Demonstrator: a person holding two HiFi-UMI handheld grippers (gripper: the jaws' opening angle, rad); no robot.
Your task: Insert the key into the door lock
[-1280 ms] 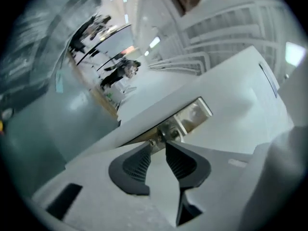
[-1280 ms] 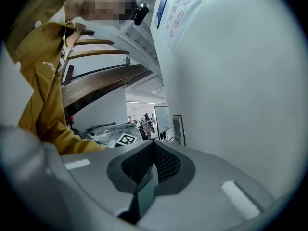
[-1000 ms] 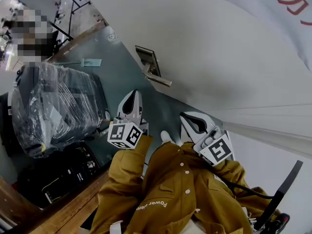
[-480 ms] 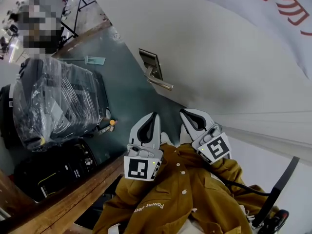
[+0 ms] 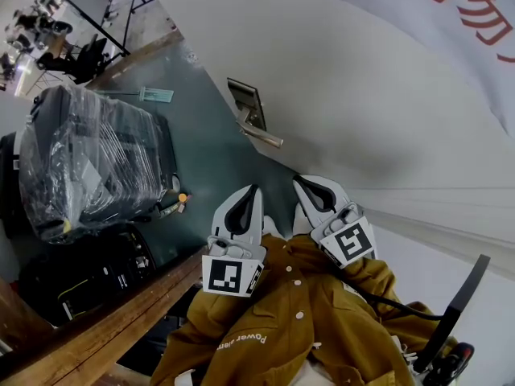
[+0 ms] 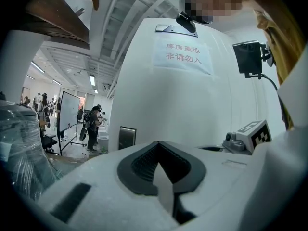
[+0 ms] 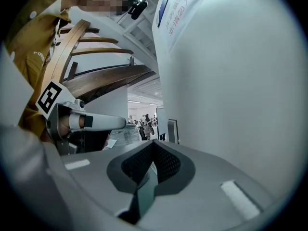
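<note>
Head view: left gripper & right gripper, both w/ jaws pressed together, are well apart from door lock, no key visible, so insertion probably not yet begun.

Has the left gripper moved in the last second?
Yes. In the head view the left gripper shifted down and right, away from the door handle.

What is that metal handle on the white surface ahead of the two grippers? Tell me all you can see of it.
The door handle is a silvery metal lever that juts out from a dark rectangular plate with a pale metal rim. The plate is fixed flat on the white door. Nothing touches it. No keyhole or key can be made out from here.
</note>
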